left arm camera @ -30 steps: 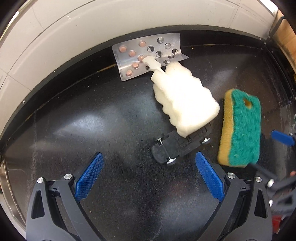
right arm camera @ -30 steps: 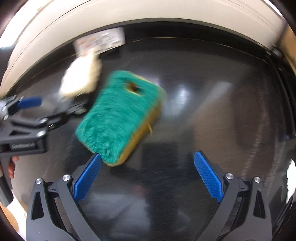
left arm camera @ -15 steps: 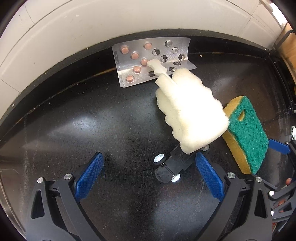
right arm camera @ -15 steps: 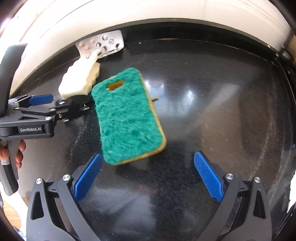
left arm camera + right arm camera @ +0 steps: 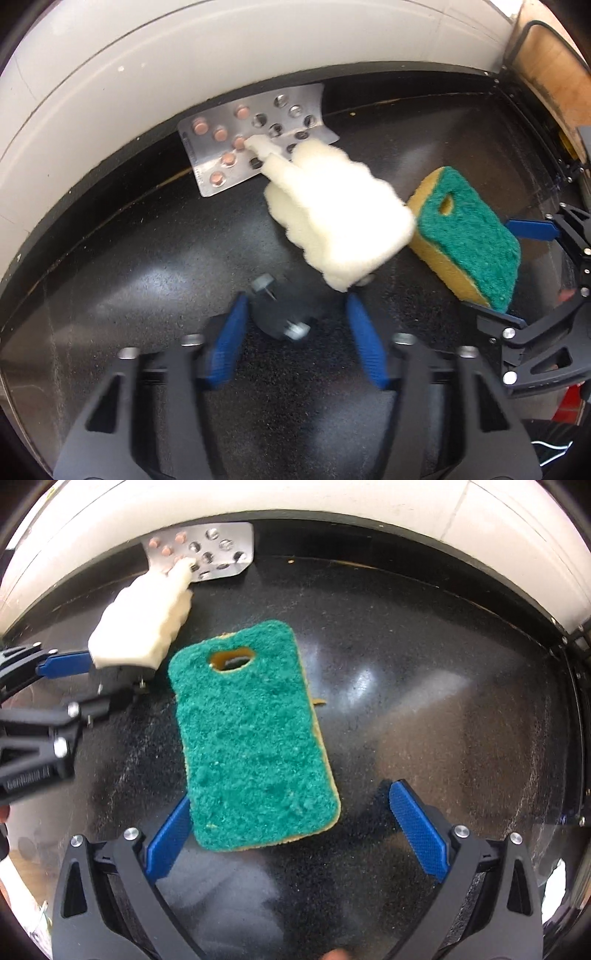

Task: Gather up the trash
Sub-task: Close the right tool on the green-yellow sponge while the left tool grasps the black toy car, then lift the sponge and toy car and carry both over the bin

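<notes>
A green and yellow sponge (image 5: 255, 738) lies on the black counter between the open fingers of my right gripper (image 5: 295, 830); it also shows in the left wrist view (image 5: 469, 240). A white foam piece (image 5: 340, 218) rests on a small black toy car (image 5: 277, 314). My left gripper (image 5: 295, 343) has its blue pads on either side of the car, partly closed and blurred. A silver blister pack (image 5: 251, 136) with pink pills leans against the white wall; it also shows in the right wrist view (image 5: 207, 554).
The black counter (image 5: 424, 686) ends at a white tiled wall (image 5: 184, 55). A wooden surface (image 5: 550, 74) stands at the far right. The foam piece (image 5: 144, 627) shows beside the left gripper (image 5: 81, 686) in the right wrist view.
My left gripper has moved forward to the toy car and its fingers have narrowed around it. My right gripper has lined up behind the sponge, which now sits between its fingers.
</notes>
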The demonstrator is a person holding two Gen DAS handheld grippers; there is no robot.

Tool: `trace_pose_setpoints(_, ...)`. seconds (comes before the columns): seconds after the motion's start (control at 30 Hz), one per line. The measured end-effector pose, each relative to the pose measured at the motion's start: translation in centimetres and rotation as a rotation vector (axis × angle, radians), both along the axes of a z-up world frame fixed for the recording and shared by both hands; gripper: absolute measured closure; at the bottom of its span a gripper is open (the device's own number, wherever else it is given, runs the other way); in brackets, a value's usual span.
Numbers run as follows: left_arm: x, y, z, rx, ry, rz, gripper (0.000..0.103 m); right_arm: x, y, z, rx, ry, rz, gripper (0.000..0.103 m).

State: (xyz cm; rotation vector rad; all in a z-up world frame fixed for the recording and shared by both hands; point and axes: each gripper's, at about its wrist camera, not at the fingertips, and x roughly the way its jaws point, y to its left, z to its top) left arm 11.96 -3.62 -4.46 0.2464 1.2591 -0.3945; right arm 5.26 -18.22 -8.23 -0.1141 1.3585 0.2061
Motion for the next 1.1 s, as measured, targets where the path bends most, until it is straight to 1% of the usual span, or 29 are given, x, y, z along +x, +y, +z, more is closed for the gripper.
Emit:
trace_pose_setpoints(0.03, 0.1, 0.2, 0.3, -0.025, 0.02, 0.011, 0.077, -0.5, -0.1, -0.1, 0.003, -0.006, 0.003, 0.01)
trace_pose_setpoints(0.07, 0.4, 0.9, 0.3, -0.072, 0.068, 0.072, 0.077, -0.6, -0.2, 0.2, 0.011, -0.025, 0.008, 0.036)
trace_pose_setpoints(0.1, 0.3, 1.7, 0.3, -0.109, 0.099, 0.126, 0.078, -0.7, -0.2, 1.1, 0.027, -0.051, 0.018, 0.05)
trace_pose_setpoints(0.13, 0.1, 2.5, 0.2, -0.149, 0.126, 0.169, 0.079, -1.2, -0.6, 1.5, 0.068, -0.027, 0.005, 0.05)
trace_pose_setpoints(0.17, -0.1, 3.3, 0.1, -0.197, 0.157, 0.217, 0.082, -1.2, -1.3, 1.5, 0.146, 0.003, -0.025, 0.052)
trace_pose_setpoints(0.2, -0.3, 3.8, 0.1, -0.212, 0.167, 0.237, 0.1, -1.4, -1.9, 1.4, 0.177, 0.013, -0.055, 0.052)
trace_pose_setpoints(0.23, -0.8, 4.1, 0.3, -0.199, 0.162, 0.246, 0.102, -1.7, -2.3, 1.5, 0.167, 0.003, -0.061, 0.052)
trace_pose_setpoints(0.3, -1.7, 4.7, 0.8, -0.189, 0.147, 0.258, 0.103, -2.4, -2.9, 1.8, 0.171, -0.008, -0.077, 0.052)
trace_pose_setpoints(0.47, -4.1, 6.3, 2.2, -0.201, 0.108, 0.309, 0.103, -3.8, -3.8, 3.1, 0.166, -0.057, -0.123, 0.052)
trace_pose_setpoints(0.57, -5.8, 6.1, 3.8, -0.205, 0.08, 0.325, 0.103, -4.5, -4.1, 3.7, 0.169, -0.083, -0.129, 0.052)
trace_pose_setpoints(0.63, -7.4, 6.1, 4.7, -0.214, 0.067, 0.334, 0.103, -5.3, -4.4, 4.1, 0.171, -0.094, -0.125, 0.052)
trace_pose_setpoints(0.7, -8.0, 6.4, 5.2, -0.23, 0.054, 0.353, 0.103, -5.6, -4.4, 4.5, 0.171, -0.101, -0.114, 0.052)
trace_pose_setpoints(0.77, -9.2, 7.1, 5.4, -0.237, 0.045, 0.371, 0.103, -6.0, -4.6, 5.3, 0.164, -0.109, -0.092, 0.052)
trace_pose_setpoints(0.93, -11.8, 8.5, 5.6, -0.244, 0.04, 0.411, 0.103, -7.4, -4.0, 5.9, 0.178, -0.111, -0.066, 0.052)
trace_pose_setpoints(1.03, -13.0, 9.2, 6.1, -0.255, 0.019, 0.445, 0.103, -7.8, -2.9, 6.2, 0.178, -0.117, -0.036, 0.052)
trace_pose_setpoints(1.1, -13.9, 10.3, 7.1, -0.27, -0.005, 0.473, 0.103, -8.0, -2.1, 6.3, 0.176, -0.121, -0.017, 0.051)
